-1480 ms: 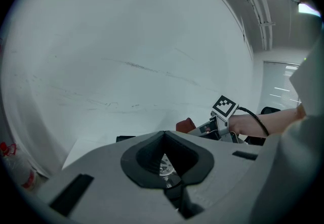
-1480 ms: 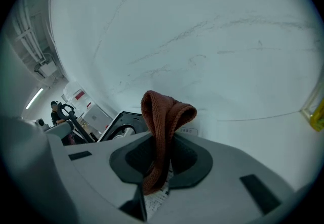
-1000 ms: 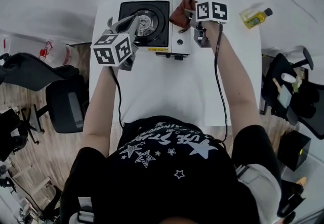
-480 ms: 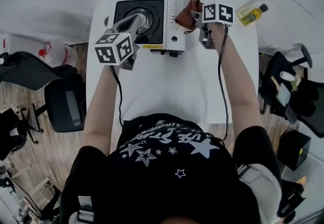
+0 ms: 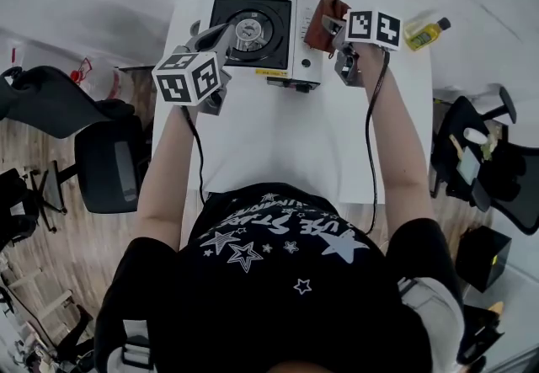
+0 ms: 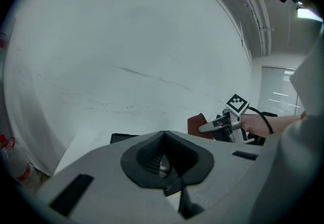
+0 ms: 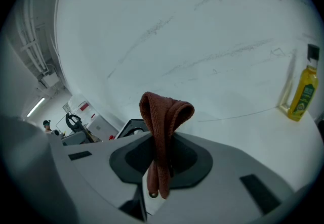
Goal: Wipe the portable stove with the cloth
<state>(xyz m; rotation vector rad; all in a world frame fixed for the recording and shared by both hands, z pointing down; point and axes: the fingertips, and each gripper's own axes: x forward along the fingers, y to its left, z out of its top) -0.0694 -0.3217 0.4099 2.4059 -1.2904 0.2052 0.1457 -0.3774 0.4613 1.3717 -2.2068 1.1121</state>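
Note:
The portable stove (image 5: 290,60), white with a black top and a round burner, stands at the back of the white table (image 5: 278,152). Its black edge also shows in the left gripper view (image 6: 123,138) and the right gripper view (image 7: 132,127). My right gripper (image 5: 333,26) is at the stove's right end, shut on a folded red-brown cloth (image 5: 318,22) that sticks up between the jaws (image 7: 164,117). My left gripper (image 5: 221,34) hovers over the stove's left side, jaws together with nothing in them (image 6: 163,134).
A yellow oil bottle (image 5: 425,29) lies at the table's back right corner, also seen in the right gripper view (image 7: 302,91). Black office chairs stand on the floor to the left (image 5: 105,169) and right (image 5: 488,161). A white wall rises behind the table.
Both grippers keep their places beside the stove and the cloth stays gripped. The head view has shifted a little to the left.

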